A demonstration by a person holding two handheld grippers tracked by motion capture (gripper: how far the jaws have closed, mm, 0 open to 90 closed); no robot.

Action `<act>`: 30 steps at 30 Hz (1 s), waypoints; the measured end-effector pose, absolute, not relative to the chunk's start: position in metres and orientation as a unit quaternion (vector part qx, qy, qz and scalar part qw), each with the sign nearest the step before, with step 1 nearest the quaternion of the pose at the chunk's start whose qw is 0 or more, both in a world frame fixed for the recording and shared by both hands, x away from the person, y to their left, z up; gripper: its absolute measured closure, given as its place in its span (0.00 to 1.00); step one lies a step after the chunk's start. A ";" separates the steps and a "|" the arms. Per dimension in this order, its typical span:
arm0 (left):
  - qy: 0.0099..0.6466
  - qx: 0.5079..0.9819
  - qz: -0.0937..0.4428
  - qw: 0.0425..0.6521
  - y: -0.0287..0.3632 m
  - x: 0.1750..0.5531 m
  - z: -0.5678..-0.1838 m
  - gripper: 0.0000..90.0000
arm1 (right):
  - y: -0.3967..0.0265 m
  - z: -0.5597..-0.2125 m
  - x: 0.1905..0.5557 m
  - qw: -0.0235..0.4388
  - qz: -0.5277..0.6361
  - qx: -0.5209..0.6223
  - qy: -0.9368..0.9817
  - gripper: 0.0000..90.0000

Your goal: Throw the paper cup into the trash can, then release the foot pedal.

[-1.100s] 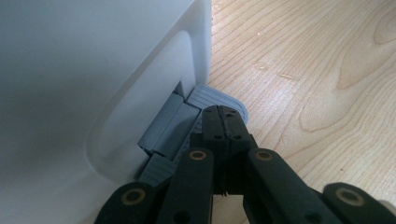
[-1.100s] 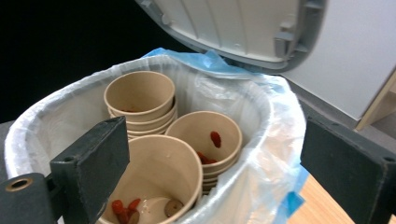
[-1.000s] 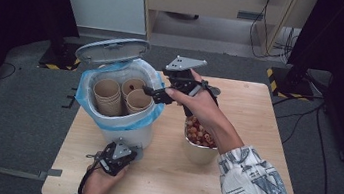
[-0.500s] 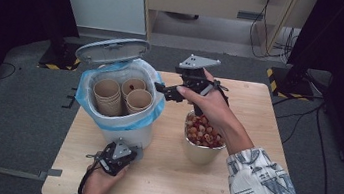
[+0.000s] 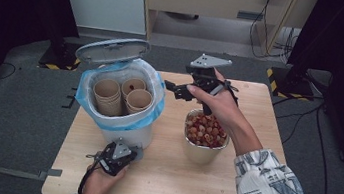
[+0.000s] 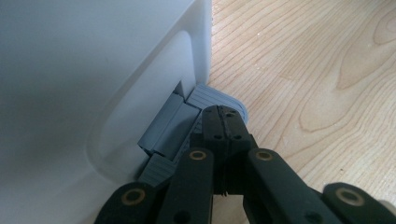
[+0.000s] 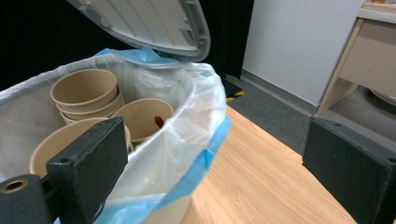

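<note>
A white pedal bin (image 5: 122, 132) lined with a blue and clear bag stands at the table's left, its grey lid (image 5: 113, 50) raised. Several brown paper bowls (image 5: 132, 99) sit stacked inside; one holds something small and red (image 7: 159, 121). My left gripper (image 5: 128, 152) is shut, with its tips (image 6: 224, 116) resting on the bin's grey pedal (image 6: 180, 123) at the base. My right gripper (image 5: 173, 88) hovers open and empty just to the right of the bin's rim (image 7: 205, 100), pointing toward it. A metal bowl (image 5: 203, 152) of red and pale pieces (image 5: 206, 129) sits below my right hand.
The wooden table (image 5: 260, 103) has bare room at its right and front. Dark floor surrounds it, with a cabinet (image 5: 213, 1) and cables behind. My patterned sleeve (image 5: 273, 191) crosses the table's right front corner.
My right gripper has drawn back to the right, from over the bin's rim to beside it above the table. The left gripper has stayed on the pedal and the lid has stayed up.
</note>
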State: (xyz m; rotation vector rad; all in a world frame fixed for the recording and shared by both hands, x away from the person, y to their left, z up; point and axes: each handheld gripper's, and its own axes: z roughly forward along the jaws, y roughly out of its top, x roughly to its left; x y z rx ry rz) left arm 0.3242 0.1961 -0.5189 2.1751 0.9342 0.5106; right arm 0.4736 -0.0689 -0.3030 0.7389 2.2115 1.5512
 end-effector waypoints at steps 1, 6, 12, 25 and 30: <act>0.361 0.841 0.197 0.352 0.196 0.324 -0.519 1.00 | -0.071 -0.303 0.474 0.172 0.545 0.262 0.778 0.08; 0.361 0.840 0.197 0.353 0.196 0.324 -0.519 1.00 | -0.086 -0.305 0.475 0.178 0.542 0.273 0.775 0.08; 0.366 0.839 0.196 0.353 0.198 0.322 -0.517 0.95 | -0.112 -0.304 0.478 0.191 0.538 0.295 0.766 0.08; 0.417 0.795 0.183 0.402 0.223 0.302 -0.498 0.57 | -0.182 -0.316 0.486 0.225 0.516 0.360 0.744 0.08; 0.430 0.788 0.167 0.408 0.230 0.303 -0.499 0.53 | -0.195 -0.321 0.488 0.229 0.509 0.372 0.742 0.08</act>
